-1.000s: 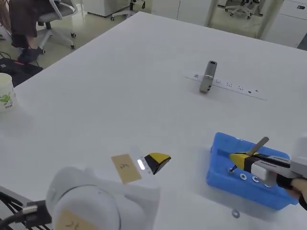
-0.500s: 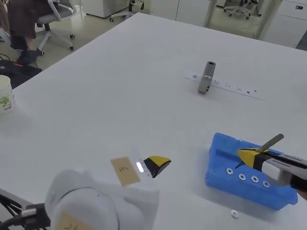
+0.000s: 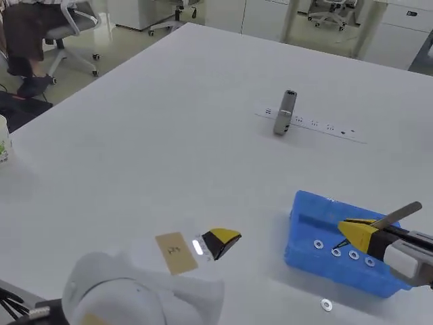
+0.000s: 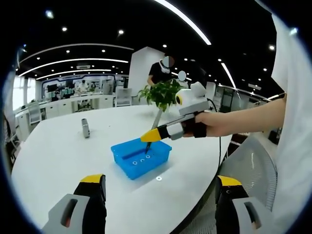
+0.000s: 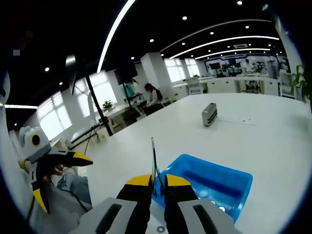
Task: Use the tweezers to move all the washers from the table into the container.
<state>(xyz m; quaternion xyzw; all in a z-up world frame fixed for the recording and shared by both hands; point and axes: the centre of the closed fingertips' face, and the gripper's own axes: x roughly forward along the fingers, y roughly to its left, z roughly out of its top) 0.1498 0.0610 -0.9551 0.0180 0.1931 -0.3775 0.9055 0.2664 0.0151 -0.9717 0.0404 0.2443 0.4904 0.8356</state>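
Note:
A blue container (image 3: pixel 308 220) sits near the table's front right, with several washers (image 3: pixel 336 252) lying inside. One washer (image 3: pixel 327 305) lies on the white table just in front of it. My right gripper (image 3: pixel 353 230) hovers over the container's right part, shut on the tweezers (image 3: pixel 399 213), which slant up to the right. The right gripper view shows the tweezers (image 5: pixel 153 161) clamped between the yellow jaws, with the container (image 5: pixel 214 183) below and the loose washer (image 5: pixel 160 228) near the bottom. My left gripper (image 4: pixel 158 195) is open and holds nothing; it hangs left of the container (image 4: pixel 141 157).
A grey metal block (image 3: pixel 284 112) lies on a white strip (image 3: pixel 325 126) at the far middle of the table. A paper cup (image 3: pixel 3 143) stands at the left edge. Office chairs stand beyond the far edge. A potted plant (image 4: pixel 163 92) rises behind the table.
The right gripper has drawn the tweezers up and to the right, away from the container floor. One more washer now lies in the container. The left gripper has barely moved.

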